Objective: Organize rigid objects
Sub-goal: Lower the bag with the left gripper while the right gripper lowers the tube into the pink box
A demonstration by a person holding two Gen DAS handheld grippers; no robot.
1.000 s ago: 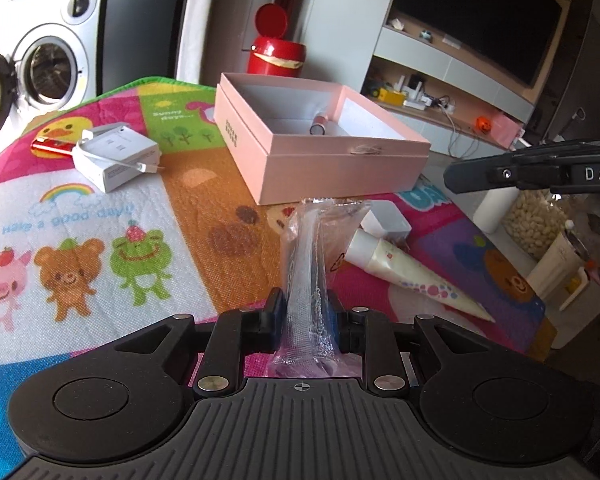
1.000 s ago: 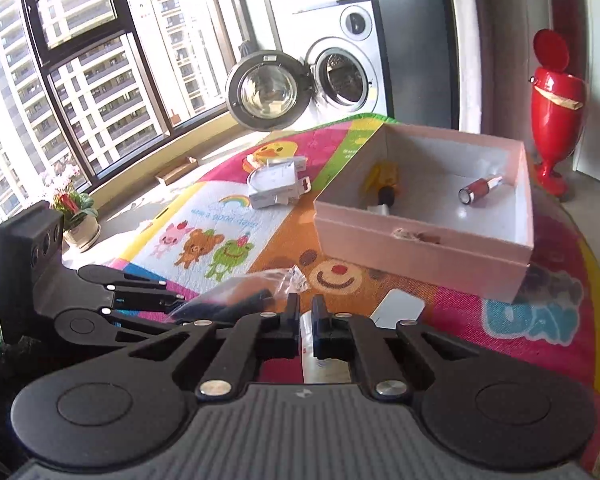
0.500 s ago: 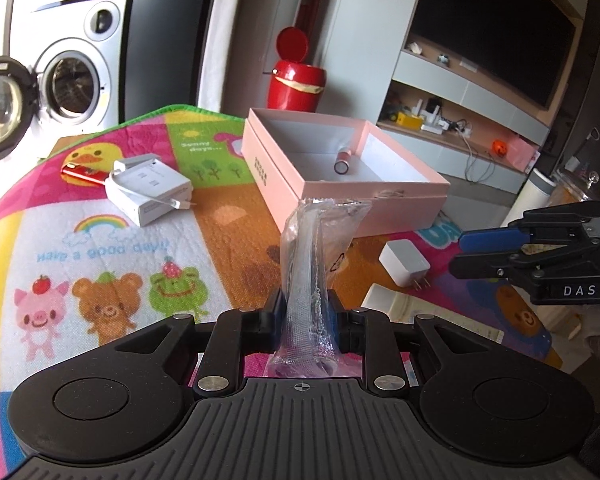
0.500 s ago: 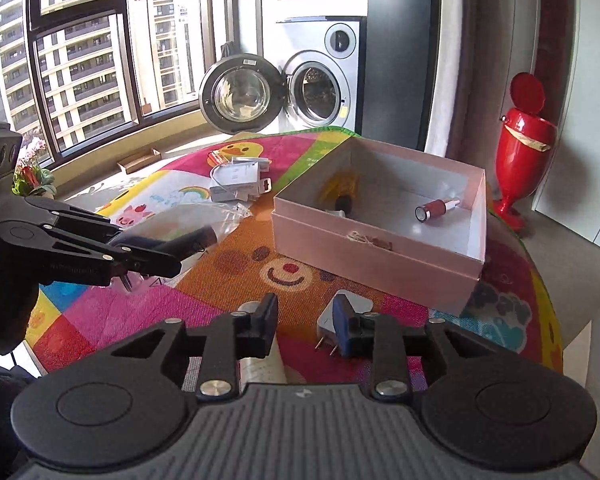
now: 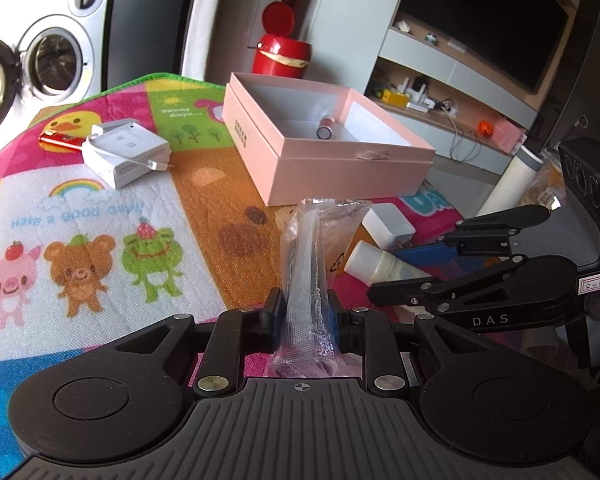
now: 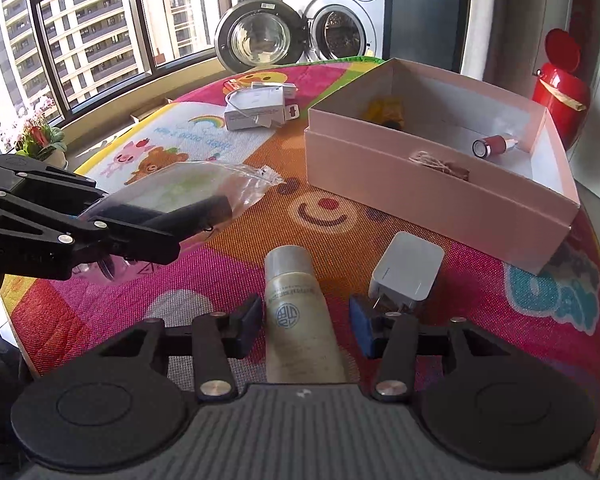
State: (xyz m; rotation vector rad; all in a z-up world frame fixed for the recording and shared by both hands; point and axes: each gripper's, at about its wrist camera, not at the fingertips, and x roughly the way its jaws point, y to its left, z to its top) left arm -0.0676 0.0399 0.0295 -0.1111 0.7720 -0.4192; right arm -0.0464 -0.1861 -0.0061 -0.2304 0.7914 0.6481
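Left wrist view: the left gripper (image 5: pixel 303 316) at lower centre is clamped on a bagged item (image 5: pixel 314 264) that projects toward frame centre. The pink box (image 5: pixel 340 168) sits upper centre on the mat (image 5: pixel 100 200).

Right wrist view: the right gripper (image 6: pixel 304 320) at lower centre stands wide, its fingers either side of a cream tube (image 6: pixel 298 312) lying on the mat, not touching it. A white charger (image 6: pixel 406 278) lies just right of the tube. The box fills the upper right and contains a red vial (image 6: pixel 494 145).

Bright daylight from the window (image 6: pixel 80 20), sharp focus, perhaps slight haze, fisheye-bent edges.
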